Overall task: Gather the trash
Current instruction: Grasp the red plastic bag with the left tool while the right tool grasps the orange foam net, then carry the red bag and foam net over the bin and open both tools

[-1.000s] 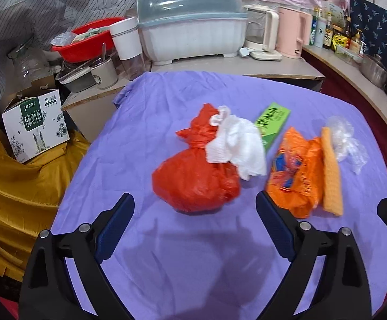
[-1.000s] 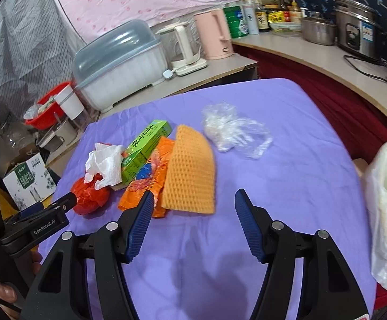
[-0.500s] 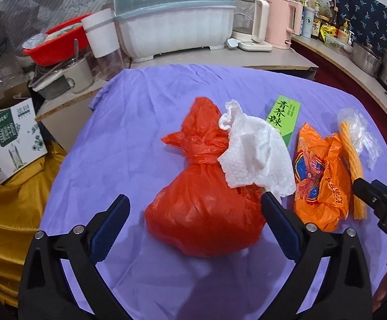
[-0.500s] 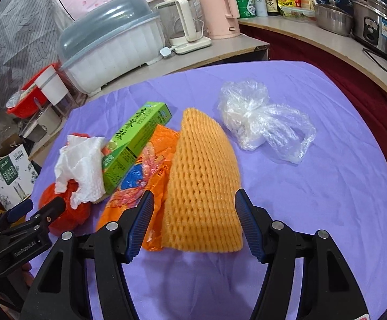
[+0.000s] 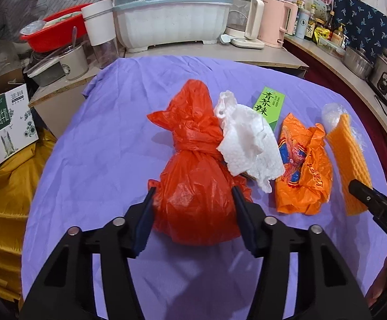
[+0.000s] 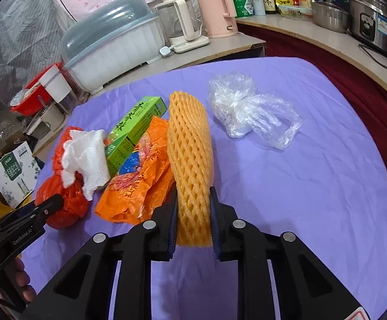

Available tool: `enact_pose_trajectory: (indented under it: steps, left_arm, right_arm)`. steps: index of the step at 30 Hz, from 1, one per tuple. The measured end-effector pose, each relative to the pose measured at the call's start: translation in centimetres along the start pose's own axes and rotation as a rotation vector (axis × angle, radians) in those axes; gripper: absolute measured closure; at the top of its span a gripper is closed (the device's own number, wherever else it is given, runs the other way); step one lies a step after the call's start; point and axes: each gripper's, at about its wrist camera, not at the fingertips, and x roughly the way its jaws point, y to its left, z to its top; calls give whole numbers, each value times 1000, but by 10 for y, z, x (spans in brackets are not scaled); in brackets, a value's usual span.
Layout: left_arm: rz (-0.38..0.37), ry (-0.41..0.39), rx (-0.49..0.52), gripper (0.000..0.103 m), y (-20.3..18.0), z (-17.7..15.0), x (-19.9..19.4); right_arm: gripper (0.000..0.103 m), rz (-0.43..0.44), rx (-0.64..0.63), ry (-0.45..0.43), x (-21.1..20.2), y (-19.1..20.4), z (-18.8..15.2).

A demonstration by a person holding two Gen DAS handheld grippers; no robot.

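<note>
the left gripper (image 5: 193,202) has its fingers (image 5: 144,218) clenched on the knotted red plastic bag (image 5: 196,176), which sits on the purple-clothed bench (image 5: 108,138). the right gripper (image 6: 193,208) grasps the near end of the orange foam mesh sleeve (image 6: 190,160), squeezed narrow. between them lie a crumpled white paper towel (image 5: 249,144) draped on the red bag, a green carton (image 6: 132,130) and an orange printed plastic bag (image 6: 137,184). a clear plastic bag (image 6: 249,109) lies beyond the sleeve.

Tissue (image 5: 249,146) atop knotted bag (image 5: 196,186), left of box (image 5: 269,106)
</note>
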Motion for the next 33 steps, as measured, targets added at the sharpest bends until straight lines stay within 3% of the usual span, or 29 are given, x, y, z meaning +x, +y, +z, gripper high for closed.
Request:
enact_pose_trajectory:
  steps: [8,16,23,33]
  left_arm:
    - [8,-65,-50,58,4,-11,-60]
    - [-56,-163,-14,58,-25,-13,-134]
    - [-158,-222,95,58,-99,-16,-181]
    - [-293,-220,253,58,-223,-39,-205]
  right_arm:
    - [84,25,-6,-89,-65,-3,1]
    - [84,26,1,-189,-135,-19,-4]
    - [84,-16,37,-255,-186,-56,-13]
    - [83,-139,164,-309,-247,-160,-41]
